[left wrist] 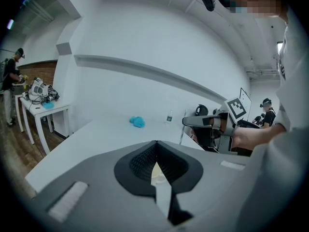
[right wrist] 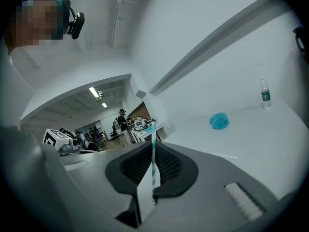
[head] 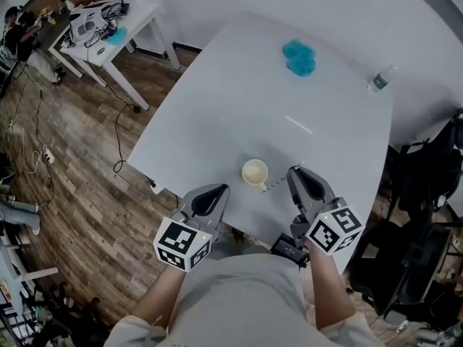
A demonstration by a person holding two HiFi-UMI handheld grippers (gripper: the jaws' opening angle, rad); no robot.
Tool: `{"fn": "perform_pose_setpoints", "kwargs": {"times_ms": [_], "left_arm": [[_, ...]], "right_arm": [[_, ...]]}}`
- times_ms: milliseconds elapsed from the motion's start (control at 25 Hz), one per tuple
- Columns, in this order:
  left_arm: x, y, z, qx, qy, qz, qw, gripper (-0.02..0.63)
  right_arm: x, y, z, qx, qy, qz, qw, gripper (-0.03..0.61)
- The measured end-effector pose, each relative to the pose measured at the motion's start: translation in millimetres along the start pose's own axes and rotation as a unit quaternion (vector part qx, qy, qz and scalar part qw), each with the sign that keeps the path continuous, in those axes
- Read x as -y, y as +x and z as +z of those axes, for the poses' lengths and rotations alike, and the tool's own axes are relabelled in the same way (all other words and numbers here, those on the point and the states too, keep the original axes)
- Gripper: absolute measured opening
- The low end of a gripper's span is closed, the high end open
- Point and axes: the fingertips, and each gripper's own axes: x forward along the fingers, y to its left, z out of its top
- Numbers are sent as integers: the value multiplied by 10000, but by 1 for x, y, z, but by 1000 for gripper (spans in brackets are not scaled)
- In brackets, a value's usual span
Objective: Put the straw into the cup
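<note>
A white tabletop [head: 239, 107] fills the middle of the head view. Near its far edge lies a crumpled blue cloth [head: 298, 56], and a clear plastic bottle [head: 380, 79] (green label) stands well apart at the right corner. A smaller white table [head: 145, 13] at upper left carries equipment [head: 90, 22]. Below is a wooden floor [head: 79, 157] with a trailing black cable [head: 118, 132]. A black chair [head: 427, 186] stands right.

My straw [right wrist: 153, 153] is striped teal and white; the cup [head: 255, 172] looks cream, I think. The table [head: 217, 107] is white, with a turquoise cloth [head: 298, 56] at one o'clock. At nine o'clock, the floor [head: 65, 194] is brown wood.
</note>
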Motion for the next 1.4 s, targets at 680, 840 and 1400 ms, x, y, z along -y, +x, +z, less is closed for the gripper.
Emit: {"fn": "perform_pose_setpoints", "kwargs": {"times_ms": [680, 840, 1400], "left_arm": [[-20, 28, -2, -178, -84, -127, 9997, 18], [-24, 32, -7, -258, -108, -150, 9995, 18], [-48, 44, -18, -379, -210, -139, 9990, 18]], "right_arm": [[25, 31, -10, -85, 114, -181, 9997, 29], [28, 40, -15, -121, 142, -186, 9997, 29], [51, 61, -29, -240, 229, -386, 9987, 29]]}}
